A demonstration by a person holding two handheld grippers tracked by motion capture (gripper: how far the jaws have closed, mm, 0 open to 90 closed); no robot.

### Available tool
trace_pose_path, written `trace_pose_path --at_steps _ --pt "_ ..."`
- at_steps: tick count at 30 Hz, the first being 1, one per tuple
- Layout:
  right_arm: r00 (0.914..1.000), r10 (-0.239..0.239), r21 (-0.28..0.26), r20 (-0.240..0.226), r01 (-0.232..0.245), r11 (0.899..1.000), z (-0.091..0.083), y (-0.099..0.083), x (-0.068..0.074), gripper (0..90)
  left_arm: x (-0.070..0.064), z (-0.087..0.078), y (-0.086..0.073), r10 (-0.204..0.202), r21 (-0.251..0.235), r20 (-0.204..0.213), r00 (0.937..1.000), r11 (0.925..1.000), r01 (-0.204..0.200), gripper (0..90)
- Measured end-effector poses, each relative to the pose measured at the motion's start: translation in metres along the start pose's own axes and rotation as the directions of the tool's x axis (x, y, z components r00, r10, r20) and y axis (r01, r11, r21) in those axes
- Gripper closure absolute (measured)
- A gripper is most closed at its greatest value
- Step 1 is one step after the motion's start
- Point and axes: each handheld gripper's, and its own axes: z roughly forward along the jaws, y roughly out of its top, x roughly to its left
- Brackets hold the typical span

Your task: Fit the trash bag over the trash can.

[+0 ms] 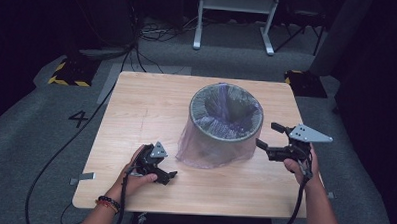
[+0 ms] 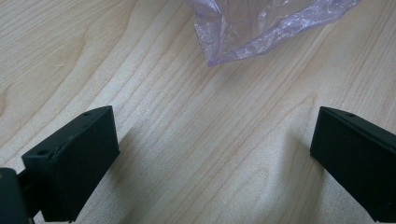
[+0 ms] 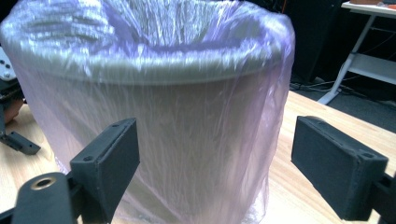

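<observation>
A: Where's the bin?
B: Bin point(image 1: 225, 124) sits mid-surface point(image 1: 136, 110), upright, lilac bag point(image 3: 154, 140) lining it, folded over the rim and draped down the outside to the wood.

A: Grippers?
B: Left gripper point(image 1: 160, 171) low on the surface by the bag's near-left hem, fingers point(image 2: 74, 158) spread wide, nothing in them. In the left gripper view a loose bag corner point(image 2: 233, 42) lies just ahead on the wood. Right gripper point(image 1: 270, 137) at the bin's right side, fingers point(image 3: 109, 163) also wide and empty, aimed at the wall, not touching.

A: Step in hand?
B: Looks like tidying or pulling the bag skirt. To do it well, I'd pinch only the film, low at the hem, and close gently; thin plastic tears or slips. The right one should steady the wall or take the film on that side so the bin doesn't slide or tip.

A: Anything in the way?
B: Surface is bare apart from the bin. Cable point(image 1: 60, 152) trails off the left edge; floor has a table frame point(image 1: 235, 18), cords, striped blocks point(image 1: 68, 72). All well apart, so no obstruction. The only risk is snagging the bag fold.
</observation>
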Motion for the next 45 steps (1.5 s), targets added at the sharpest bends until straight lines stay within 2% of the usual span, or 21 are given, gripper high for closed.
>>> trace_pose_path --at_steps 7,12,17,27,31,37,40,42,45 --pt "0.9999 -0.013 -0.013 -0.009 0.013 1.000 -0.003 0.013 0.002 15.6 0.000 0.000 0.000 0.001 0.000 0.002 1.0000 1.0000 -0.001 0.9" --pt "0.9996 -0.030 -0.001 -0.003 0.030 1.000 -0.003 0.019 0.002 15.6 0.000 0.000 0.000 0.002 0.000 0.002 1.0000 1.0000 -0.002 0.9" --pt "0.9999 -0.009 -0.025 -0.013 0.009 1.000 -0.007 0.028 -0.002 15.5 0.000 0.000 0.000 0.002 0.000 0.002 1.0000 1.0000 -0.002 0.9" --pt "0.9996 -0.014 -0.033 -0.025 0.013 0.999 -0.005 0.048 -0.004 15.5 0.000 0.000 0.000 0.002 0.000 0.004 1.0000 1.0000 -0.002 0.7" --pt "0.9996 -0.019 -0.015 -0.021 0.019 1.000 0.000 0.056 -0.002 15.4 0.000 0.000 0.000 0.002 0.000 0.004 1.0000 1.0000 -0.002 0.7" --pt "0.9987 -0.030 0.003 -0.040 0.031 1.000 0.013 0.068 0.002 15.4 0.000 0.000 0.000 0.002 0.000 0.004 1.0000 1.0000 -0.002 0.7" --pt "0.9993 -0.020 0.012 -0.032 0.021 1.000 0.021 0.072 0.003 16.0 0.000 0.000 0.000 0.002 0.000 0.004 1.0000 1.0000 -0.002 0.7" --pt "0.9986 -0.009 0.018 -0.053 0.010 1.000 0.026 0.075 0.002 16.1 0.000 0.000 0.000 0.002 0.000 0.004 1.0000 1.0000 -0.002 0.7" --pt "0.9983 -0.014 0.028 -0.056 0.015 0.999 0.033 0.079 0.002 16.0 0.000 0.000 0.000 0.002 0.000 0.004 1.0000 1.0000 -0.002 0.7"
